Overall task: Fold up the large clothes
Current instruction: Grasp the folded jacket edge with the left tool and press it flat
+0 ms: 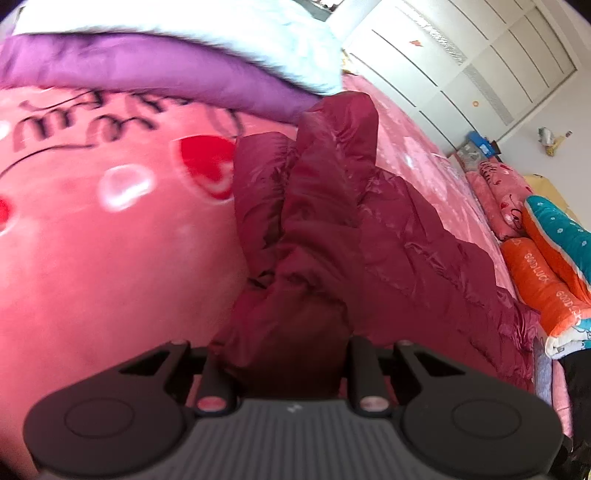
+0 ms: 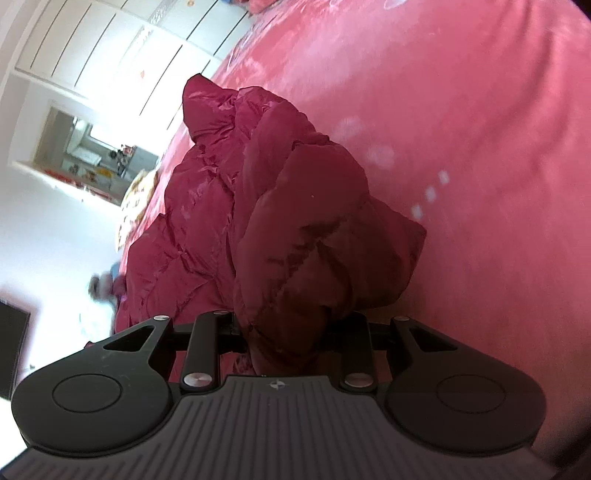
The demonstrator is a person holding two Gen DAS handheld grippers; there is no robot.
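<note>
A dark red quilted puffer jacket [image 1: 332, 206] lies bunched on a pink bed cover [image 1: 110, 266]. My left gripper [image 1: 284, 332] is shut on a thick fold of it, and the fabric hides the fingertips. The jacket rises in a ridge from the jaws toward the purple blanket. In the right wrist view the same jacket [image 2: 258, 206] is heaped up in front of the camera. My right gripper [image 2: 295, 314] is shut on another bunched fold of it, its fingertips buried in the cloth. The pink bed cover [image 2: 461, 129] spreads to the right.
A purple blanket [image 1: 147, 70] and a white fluffy cover [image 1: 236, 26] lie at the bed's far side. Folded orange and teal quilts [image 1: 546, 266] and pink pillows [image 1: 502, 192] sit at the right. White wardrobe doors [image 1: 461, 62] stand beyond. A doorway [image 2: 88, 155] shows at the left.
</note>
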